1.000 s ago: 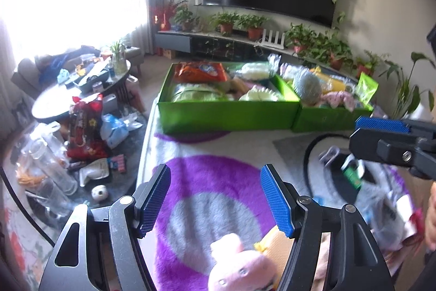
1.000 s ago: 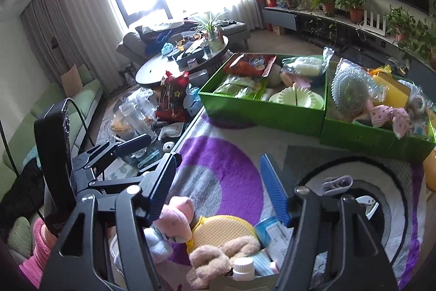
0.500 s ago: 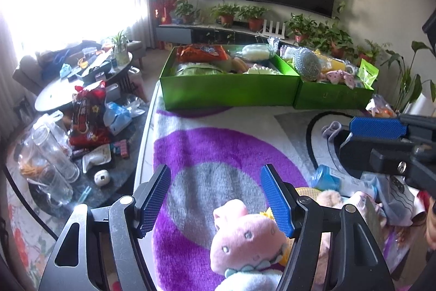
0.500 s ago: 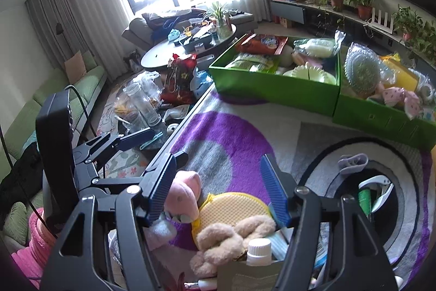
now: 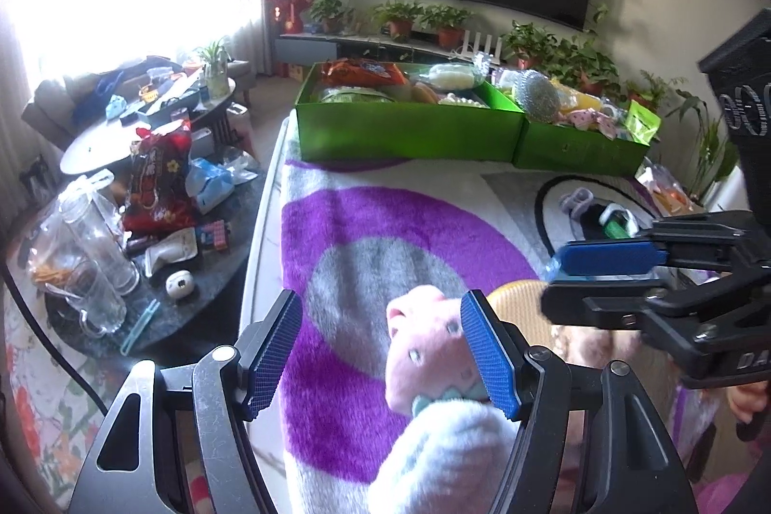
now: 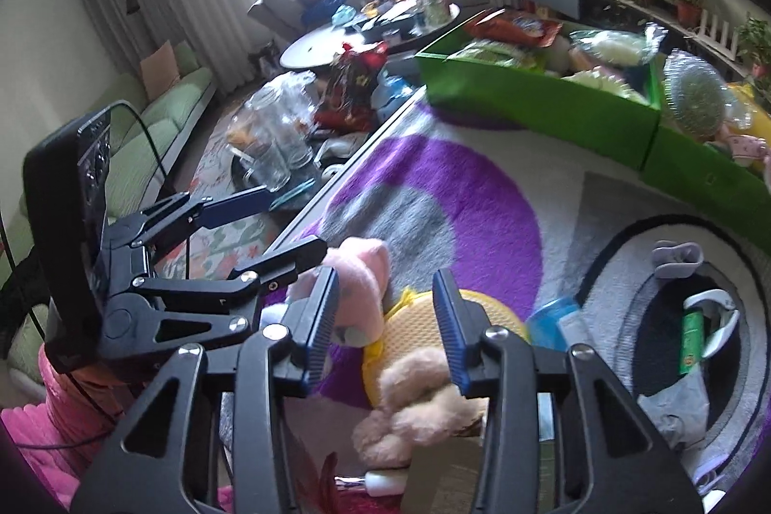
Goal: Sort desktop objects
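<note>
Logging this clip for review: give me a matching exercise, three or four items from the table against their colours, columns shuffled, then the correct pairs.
Things:
1. plush pig
2. storage boxes
3. round mesh pad
4. left gripper finger pads

Colours:
A. green
B. blue
C. pink
D. yellow

Pairs: 1-C, 2-A, 3-D, 4-B

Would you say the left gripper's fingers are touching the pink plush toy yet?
Cannot tell. In the left wrist view the left gripper is open around the pink plush toy, whose head overlaps the right-hand finger, with no plain contact or gap.
</note>
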`<action>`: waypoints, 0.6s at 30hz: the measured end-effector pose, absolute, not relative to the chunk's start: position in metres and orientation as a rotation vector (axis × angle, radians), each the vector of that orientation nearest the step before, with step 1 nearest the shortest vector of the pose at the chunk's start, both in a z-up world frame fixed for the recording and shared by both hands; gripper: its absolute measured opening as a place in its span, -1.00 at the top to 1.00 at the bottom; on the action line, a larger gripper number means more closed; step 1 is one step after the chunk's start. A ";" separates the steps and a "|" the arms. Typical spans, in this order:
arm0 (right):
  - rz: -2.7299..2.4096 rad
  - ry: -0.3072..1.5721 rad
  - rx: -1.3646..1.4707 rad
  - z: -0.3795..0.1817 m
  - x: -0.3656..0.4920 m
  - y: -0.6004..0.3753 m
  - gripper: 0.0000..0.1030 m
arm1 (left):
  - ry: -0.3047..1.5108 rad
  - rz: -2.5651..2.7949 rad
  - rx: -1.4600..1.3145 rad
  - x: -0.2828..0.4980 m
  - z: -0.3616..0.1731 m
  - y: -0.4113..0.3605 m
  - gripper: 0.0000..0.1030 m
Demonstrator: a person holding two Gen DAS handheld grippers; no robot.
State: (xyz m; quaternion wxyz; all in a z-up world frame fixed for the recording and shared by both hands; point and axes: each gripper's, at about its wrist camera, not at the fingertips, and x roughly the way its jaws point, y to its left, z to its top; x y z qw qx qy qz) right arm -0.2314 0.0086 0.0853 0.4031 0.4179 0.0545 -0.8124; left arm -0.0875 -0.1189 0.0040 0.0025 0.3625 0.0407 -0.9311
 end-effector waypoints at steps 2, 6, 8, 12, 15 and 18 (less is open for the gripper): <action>-2.036 0.157 1.057 0.083 -0.229 0.004 0.22 | 0.143 -2.935 1.142 -0.083 0.004 -0.119 -0.34; -2.003 0.195 1.070 0.076 -0.226 -0.003 0.22 | 0.138 -2.967 1.152 -0.074 0.002 -0.119 -0.34; -1.992 0.200 1.082 0.073 -0.226 -0.004 0.22 | 0.128 -2.971 1.163 -0.072 -0.001 -0.119 -0.34; -1.977 0.208 1.095 0.067 -0.225 -0.007 0.22 | 0.155 -2.992 1.210 -0.070 -0.009 -0.119 -0.26; -1.969 0.205 1.106 0.065 -0.226 -0.008 0.22 | 0.186 -3.006 1.244 -0.071 -0.014 -0.120 -0.03; -1.958 0.197 1.114 0.063 -0.227 -0.010 0.22 | 0.200 -3.012 1.269 -0.072 -0.018 -0.120 0.14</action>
